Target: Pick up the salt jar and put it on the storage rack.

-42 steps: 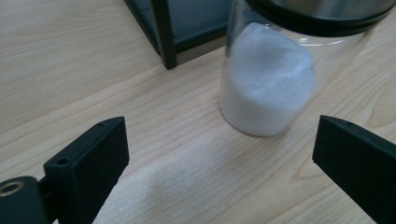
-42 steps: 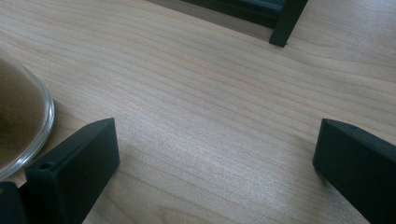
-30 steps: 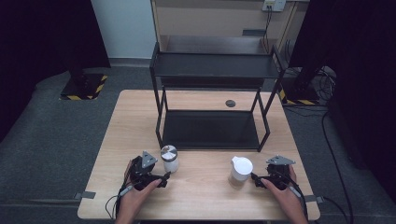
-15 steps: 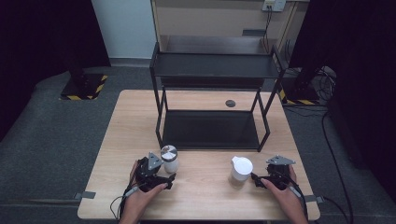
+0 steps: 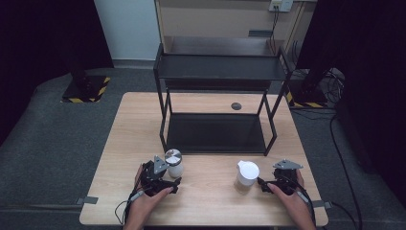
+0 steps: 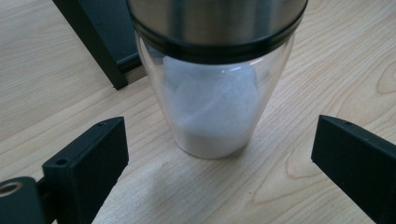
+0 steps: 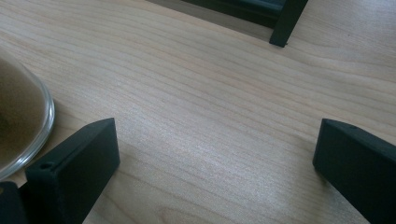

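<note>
1. My left tongs [image 5: 168, 176] sit low at the near left of the worktop [image 5: 210, 211], held in the left hand [image 5: 146, 201], with the cable trailing off toward the front edge.
2. Their jaws stand wide apart and grip nothing; in the left gripper view the left tongs [image 6: 219, 154] frame the glass shaker [image 6: 215, 93], with bare wood showing between each jaw and the glass.
3. The glass shaker [image 5: 174, 163] stands upright on the worktop just ahead of those jaws, near the front left leg of the black rack [image 5: 218, 72]. It has a steel cap with a dark band under it, and white powder fills the lower part of the clear body.
4. The black rack has two shelves and stands at the middle of the worktop, farther back; a small dark disc [image 5: 236, 106] lies on the wood behind its lower shelf.
5. The white-lidded jar [image 5: 247, 173] stands upright to the right of centre, well apart from the shaker.
6. My right tongs [image 5: 262, 185] lie just beside that jar, on its right, held in the right hand [image 5: 292, 201].
7. In the right gripper view the right tongs [image 7: 215, 154] are wide open over bare wood, holding nothing; the jar's clear rim [image 7: 23, 126] curves in just off the left jaw, and I cannot tell whether it touches.
</note>
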Tool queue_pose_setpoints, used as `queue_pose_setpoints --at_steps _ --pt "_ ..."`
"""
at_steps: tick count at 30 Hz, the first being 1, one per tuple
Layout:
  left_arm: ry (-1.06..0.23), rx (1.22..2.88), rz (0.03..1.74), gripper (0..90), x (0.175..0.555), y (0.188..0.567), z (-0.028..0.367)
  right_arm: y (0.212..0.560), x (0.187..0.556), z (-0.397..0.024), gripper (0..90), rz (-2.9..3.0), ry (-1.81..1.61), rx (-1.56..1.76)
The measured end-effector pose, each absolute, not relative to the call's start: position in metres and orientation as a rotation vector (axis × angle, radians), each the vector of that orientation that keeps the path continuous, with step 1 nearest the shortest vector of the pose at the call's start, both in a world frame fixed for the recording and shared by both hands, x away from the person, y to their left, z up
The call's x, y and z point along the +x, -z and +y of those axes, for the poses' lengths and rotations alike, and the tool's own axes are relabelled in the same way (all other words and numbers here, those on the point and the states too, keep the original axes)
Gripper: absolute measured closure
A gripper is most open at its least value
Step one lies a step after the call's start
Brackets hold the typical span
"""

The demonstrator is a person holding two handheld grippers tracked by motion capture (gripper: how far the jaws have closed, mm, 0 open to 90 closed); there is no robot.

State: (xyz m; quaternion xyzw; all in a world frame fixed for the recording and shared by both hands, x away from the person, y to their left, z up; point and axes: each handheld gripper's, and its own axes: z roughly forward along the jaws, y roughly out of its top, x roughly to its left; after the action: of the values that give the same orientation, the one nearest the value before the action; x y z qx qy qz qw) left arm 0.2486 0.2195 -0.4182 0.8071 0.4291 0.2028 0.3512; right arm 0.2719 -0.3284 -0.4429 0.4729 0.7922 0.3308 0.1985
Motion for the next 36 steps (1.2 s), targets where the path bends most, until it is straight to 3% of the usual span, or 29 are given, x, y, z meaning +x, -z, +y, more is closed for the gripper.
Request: queue_pose_setpoints --at_steps 36 --pt "-0.53 2.083 1.151 10.5 0.273 0.416 0.2 0.443 0.272 -0.329 1.0 2.217 -0.926 1.322"
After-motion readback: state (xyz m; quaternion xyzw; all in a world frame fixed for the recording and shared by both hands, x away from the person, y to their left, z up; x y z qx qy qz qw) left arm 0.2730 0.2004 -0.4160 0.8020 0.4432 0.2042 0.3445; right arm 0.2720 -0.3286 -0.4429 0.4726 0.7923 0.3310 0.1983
